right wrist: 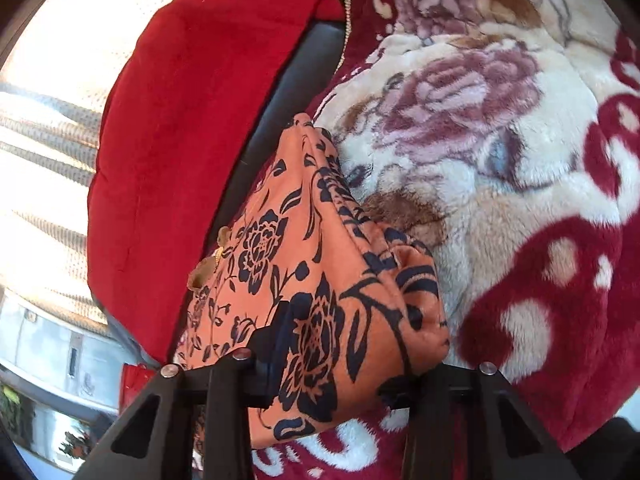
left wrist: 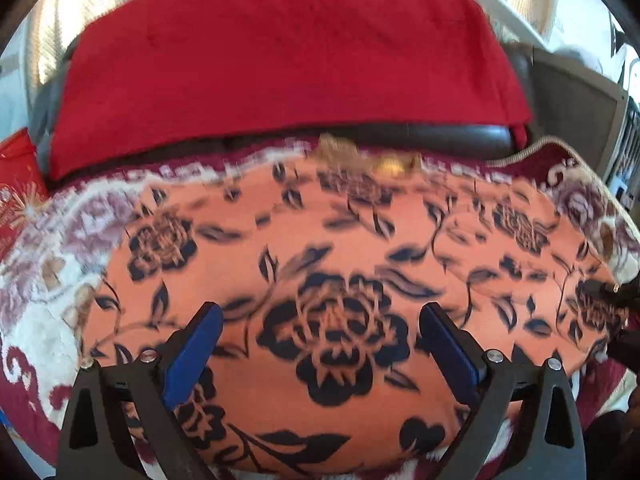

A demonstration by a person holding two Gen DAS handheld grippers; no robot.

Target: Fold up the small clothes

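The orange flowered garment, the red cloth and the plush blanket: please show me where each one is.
orange flowered garment (left wrist: 332,312): left wrist view, on the big black rose print.
red cloth (left wrist: 280,52): left wrist view, on its flat middle.
plush blanket (right wrist: 520,160): right wrist view, on the cream pile beside the mauve flower.

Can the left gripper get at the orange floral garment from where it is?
Probably yes. The left gripper hangs open right over the orange floral garment, nothing between them. The right gripper holds a bunched fold at the far edge, clear of that path.

Both wrist views close, downward — shared orange garment (left wrist: 340,280)
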